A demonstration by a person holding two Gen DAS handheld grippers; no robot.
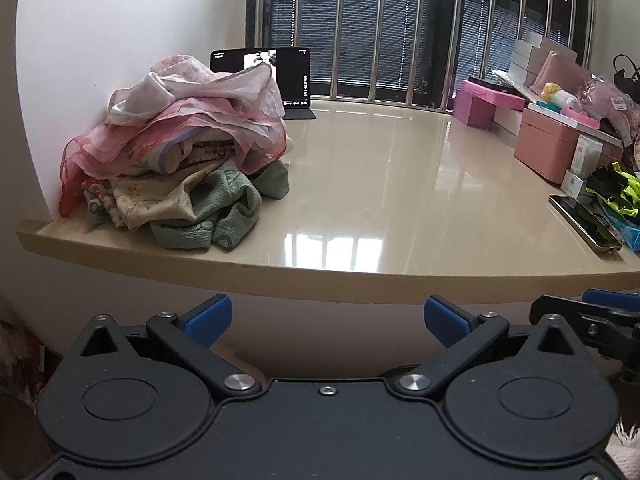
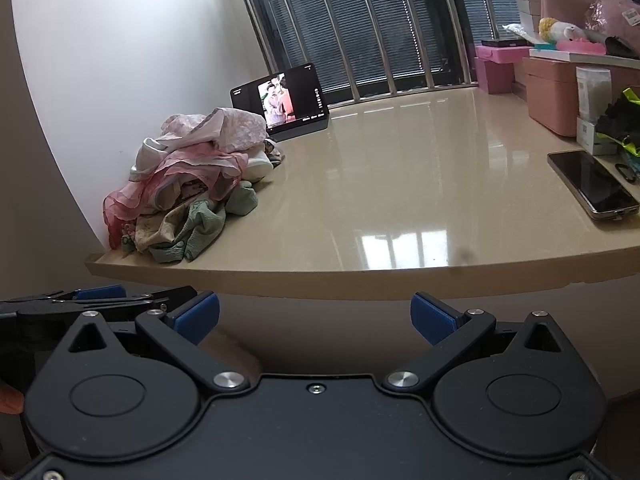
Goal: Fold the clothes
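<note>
Both hand-held grippers, left [image 1: 328, 316] and right [image 2: 315, 314], hang released and empty below the glossy beige stone desk [image 1: 400, 200]. The crumpled heap of pink, cream and green clothes [image 1: 180, 160] sits unfolded in the desk's left corner against the wall, probably to leave the middle free for folding.

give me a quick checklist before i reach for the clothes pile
1. Left gripper open and holding nothing: ok.
2. Right gripper open and holding nothing: ok.
3. Clothes pile in reach on the counter's left end: ok, unfolded.
4. Bare counter for folding: ok, beside the pile.
5. Phone near the counter's front edge, on the right: not ok, could get swept.
6. Which garment lifts free first: cannot tell, all tangled.
</note>
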